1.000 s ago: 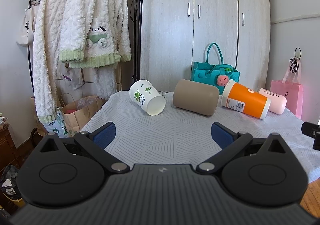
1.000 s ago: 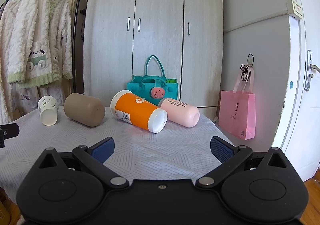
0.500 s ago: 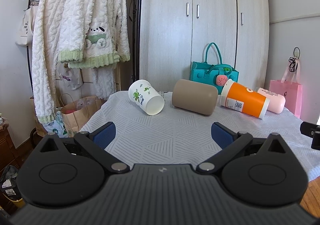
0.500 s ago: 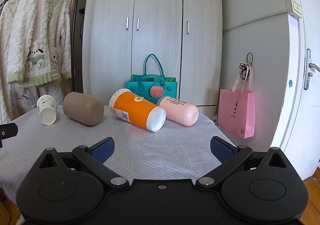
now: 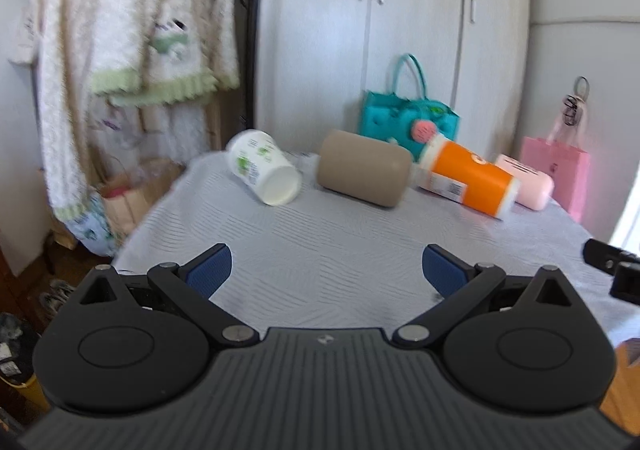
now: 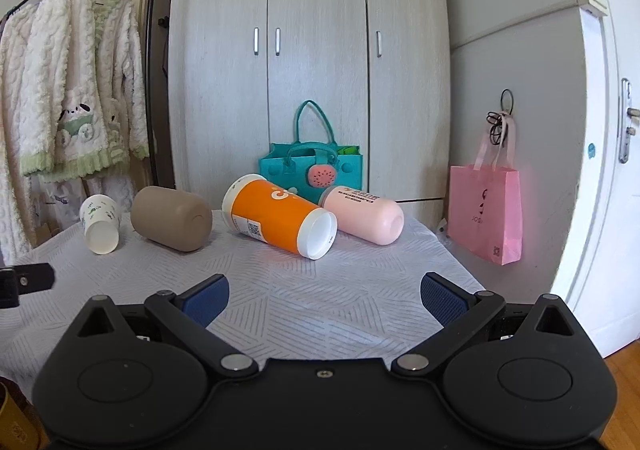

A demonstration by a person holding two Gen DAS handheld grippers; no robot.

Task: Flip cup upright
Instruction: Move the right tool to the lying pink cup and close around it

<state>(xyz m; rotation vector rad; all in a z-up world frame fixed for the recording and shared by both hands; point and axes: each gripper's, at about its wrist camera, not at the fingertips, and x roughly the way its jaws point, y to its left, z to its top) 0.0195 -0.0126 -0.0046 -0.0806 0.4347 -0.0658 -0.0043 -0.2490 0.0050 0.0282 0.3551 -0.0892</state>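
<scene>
- My left gripper (image 5: 326, 270) is spread wide with nothing between its blue pads; it hangs over the near part of the table (image 5: 340, 250), and its picture is smeared by motion blur
- My right gripper (image 6: 324, 296) is likewise released and empty, above the near edge of the same table (image 6: 320, 290)
- Four cups lie on their sides in a row at the far end of the table; the white cup (image 5: 264, 173) with green prints is at the left end, its open mouth turned towards me; the right view shows it too (image 6: 100, 223)
- Next in the row is the brown cup (image 6: 172, 217), well apart from the white one; then the orange cup (image 6: 280, 215) and just beside it the pink cup (image 6: 362, 215); I cannot tell whether those two touch
- A teal bag (image 6: 312, 169) stands behind the orange cup, against the wardrobe (image 6: 312, 49); a pink bag (image 6: 486, 209) hangs on the wall to the right
</scene>
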